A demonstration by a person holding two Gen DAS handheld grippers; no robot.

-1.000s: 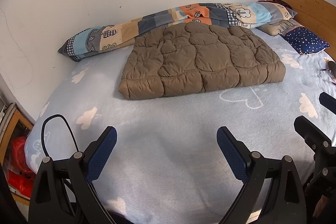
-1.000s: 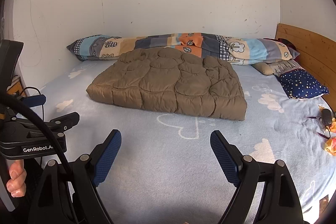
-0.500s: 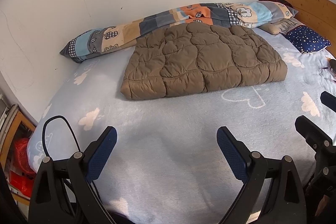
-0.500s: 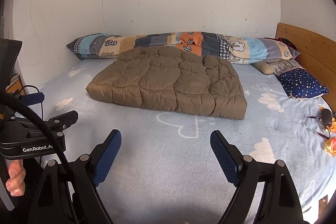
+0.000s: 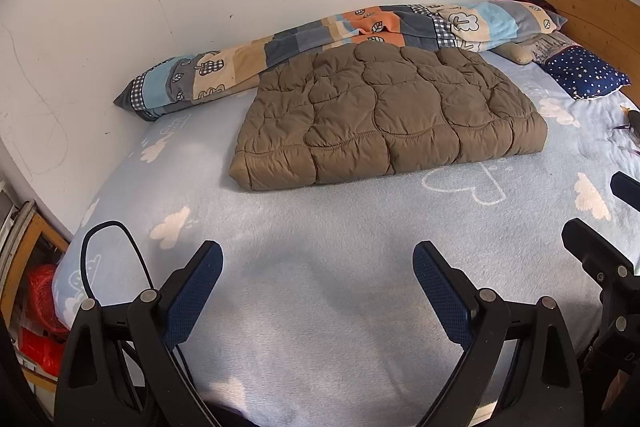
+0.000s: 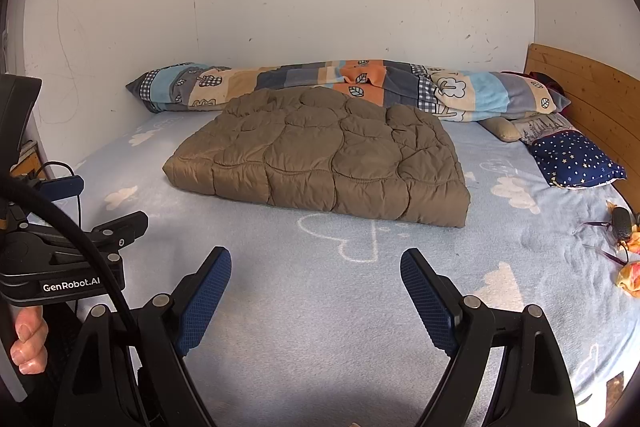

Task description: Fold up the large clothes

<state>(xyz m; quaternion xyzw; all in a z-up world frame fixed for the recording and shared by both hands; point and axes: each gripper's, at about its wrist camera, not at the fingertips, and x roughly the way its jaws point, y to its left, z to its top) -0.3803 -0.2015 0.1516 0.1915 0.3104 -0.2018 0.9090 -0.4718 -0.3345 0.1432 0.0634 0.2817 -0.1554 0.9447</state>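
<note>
A brown quilted padded garment (image 5: 384, 115) (image 6: 324, 155) lies folded into a thick rectangle in the middle of the bed. My left gripper (image 5: 318, 287) hovers over the near part of the light blue sheet (image 5: 320, 227), well short of the garment, its blue-padded fingers wide apart and open with nothing between them. My right gripper (image 6: 316, 287) stands the same way, open and empty, in front of the garment's near edge. In the right wrist view the left gripper's body (image 6: 60, 251) shows at the left with a hand under it.
A rolled patchwork blanket (image 6: 360, 87) lies along the white wall behind the garment. A dark blue starred pillow (image 6: 576, 159) and a wooden headboard (image 6: 588, 91) are at the right. Small items (image 6: 624, 247) lie on the sheet at far right. Red things (image 5: 40, 307) sit beside the bed's left.
</note>
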